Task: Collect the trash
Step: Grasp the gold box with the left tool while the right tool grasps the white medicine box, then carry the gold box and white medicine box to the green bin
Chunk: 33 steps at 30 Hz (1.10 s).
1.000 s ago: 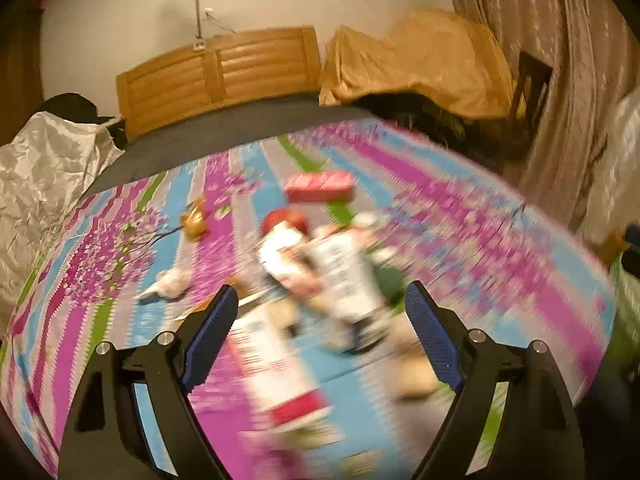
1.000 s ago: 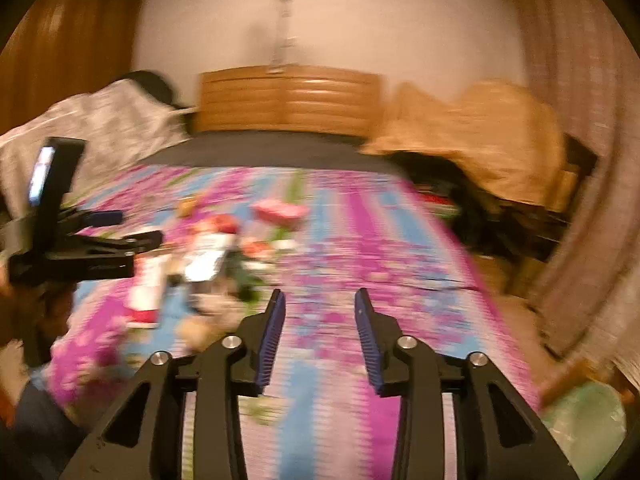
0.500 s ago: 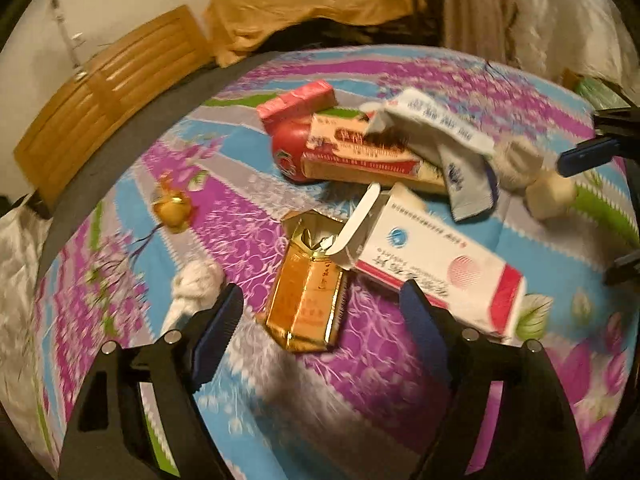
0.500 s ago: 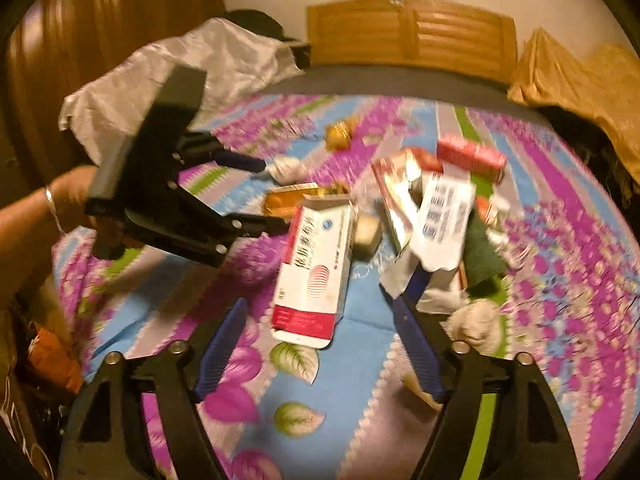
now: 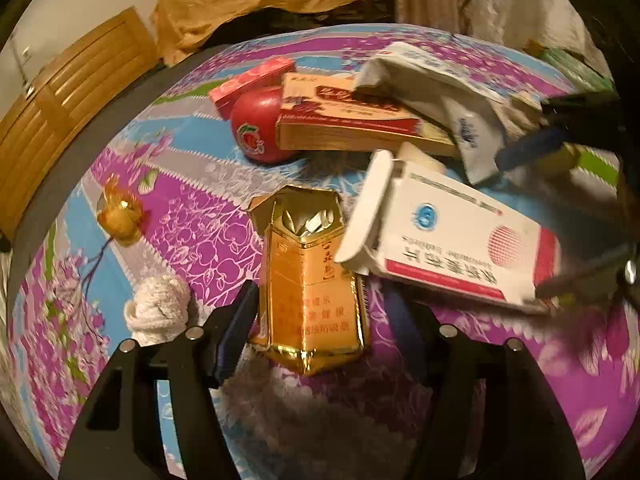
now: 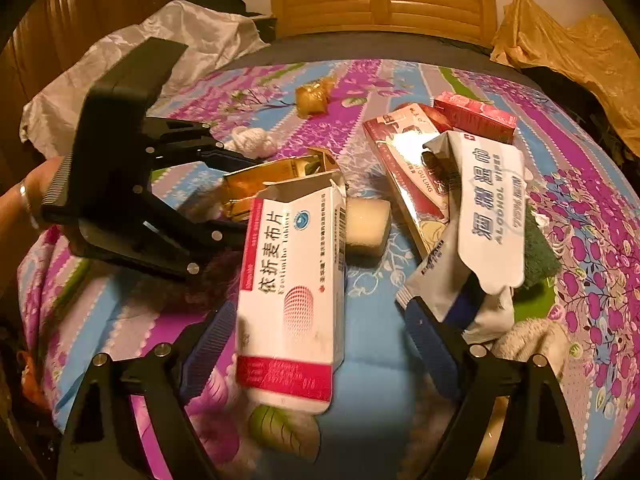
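Left wrist view looks down on a floral bedspread [image 5: 168,216] strewn with trash. The left gripper [image 5: 320,324] stands wide open, its 2 blue-padded fingers [image 5: 236,328] on either side of a gold cigarette pack [image 5: 310,280] that lies flat with its top flap torn open. Whether the pads touch the pack cannot be told; nothing is clamped. Just left of the gripper sits a crumpled white tissue [image 5: 158,308], and farther up-left a gold foil wrapper [image 5: 120,216]. Right of the pack, touching its upper corner, lies a white medicine box [image 5: 452,240] with a red band and an open end flap. Beyond these, a red round container [image 5: 258,124] rests against a long tan and red carton [image 5: 348,120], with a pink box [image 5: 252,80] behind and a white wipes pouch [image 5: 432,80] draped over the carton's far end.

From the right wrist view, the right gripper [image 6: 320,344] is also spread wide and holds nothing; the white medicine box [image 6: 294,292] lies between its fingers [image 6: 208,340], nearer the left one, appearing slightly blurred. A pale sponge block [image 6: 366,224] sits just beyond the box, and the wipes pouch [image 6: 492,200] reaches down beside the right finger. The left gripper [image 6: 224,192] enters from the left over the gold pack [image 6: 272,176]. A wooden headboard [image 6: 380,4] stands at the far end.
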Each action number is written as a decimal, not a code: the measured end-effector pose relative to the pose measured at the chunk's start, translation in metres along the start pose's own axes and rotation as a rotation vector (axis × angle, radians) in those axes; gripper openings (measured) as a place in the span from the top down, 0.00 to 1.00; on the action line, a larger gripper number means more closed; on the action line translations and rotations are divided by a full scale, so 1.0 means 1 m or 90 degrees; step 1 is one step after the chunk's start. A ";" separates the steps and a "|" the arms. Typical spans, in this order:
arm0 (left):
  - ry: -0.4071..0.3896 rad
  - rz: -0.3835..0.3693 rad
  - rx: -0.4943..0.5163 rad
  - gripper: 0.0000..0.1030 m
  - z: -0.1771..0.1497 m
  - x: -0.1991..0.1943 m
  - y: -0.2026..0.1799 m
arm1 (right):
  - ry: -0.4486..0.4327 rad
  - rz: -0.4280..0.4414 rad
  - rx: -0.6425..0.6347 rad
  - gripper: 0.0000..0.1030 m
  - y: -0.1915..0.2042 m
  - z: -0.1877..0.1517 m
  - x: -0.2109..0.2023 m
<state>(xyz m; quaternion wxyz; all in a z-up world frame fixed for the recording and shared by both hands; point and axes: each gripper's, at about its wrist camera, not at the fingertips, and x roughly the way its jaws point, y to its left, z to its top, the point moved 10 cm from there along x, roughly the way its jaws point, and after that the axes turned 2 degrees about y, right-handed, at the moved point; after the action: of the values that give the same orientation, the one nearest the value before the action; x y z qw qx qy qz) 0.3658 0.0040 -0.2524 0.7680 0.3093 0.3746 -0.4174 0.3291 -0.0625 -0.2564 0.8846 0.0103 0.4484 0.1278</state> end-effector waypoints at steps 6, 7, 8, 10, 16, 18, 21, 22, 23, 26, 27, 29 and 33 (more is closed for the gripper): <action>-0.007 -0.019 -0.056 0.63 -0.003 0.000 -0.001 | 0.027 0.014 -0.018 0.46 0.008 -0.007 0.013; -0.008 -0.010 -0.061 0.65 -0.004 -0.002 -0.001 | 0.026 0.030 -0.013 0.47 0.009 -0.008 0.010; -0.010 -0.002 -0.069 0.66 -0.006 -0.004 -0.001 | 0.027 0.046 -0.007 0.48 0.010 -0.009 0.008; -0.014 0.015 -0.091 0.69 -0.009 -0.011 0.000 | 0.025 0.059 -0.002 0.50 0.010 -0.011 0.001; -0.067 0.068 -0.164 0.69 -0.010 -0.066 -0.002 | -0.004 0.093 -0.024 0.52 0.011 -0.011 -0.051; -0.075 0.096 -0.175 0.69 -0.008 -0.088 -0.008 | -0.018 0.101 -0.024 0.52 0.007 -0.010 -0.074; -0.094 0.127 -0.177 0.69 0.005 -0.116 -0.023 | -0.047 0.098 -0.026 0.52 -0.004 -0.008 -0.113; -0.109 0.140 -0.177 0.69 0.015 -0.130 -0.031 | -0.059 0.093 -0.025 0.52 -0.010 -0.007 -0.128; -0.115 0.146 -0.179 0.69 0.022 -0.137 -0.036 | -0.069 0.089 -0.023 0.52 -0.015 -0.007 -0.140; -0.134 0.159 -0.191 0.69 0.052 -0.155 -0.060 | -0.096 0.061 -0.006 0.52 -0.043 -0.008 -0.183; -0.139 0.157 -0.192 0.69 0.061 -0.158 -0.067 | -0.103 0.048 0.003 0.52 -0.057 -0.010 -0.198; -0.160 0.148 -0.185 0.69 0.092 -0.163 -0.092 | -0.115 0.015 0.018 0.52 -0.085 -0.012 -0.225; -0.196 0.110 -0.162 0.69 0.153 -0.161 -0.139 | -0.132 -0.073 0.059 0.52 -0.158 -0.036 -0.288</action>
<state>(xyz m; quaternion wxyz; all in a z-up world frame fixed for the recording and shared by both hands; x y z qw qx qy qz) 0.2335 -0.1142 -0.0600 0.8818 0.1737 0.2746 -0.3417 0.1721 -0.2862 -0.0711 0.9305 0.0387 0.3602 0.0542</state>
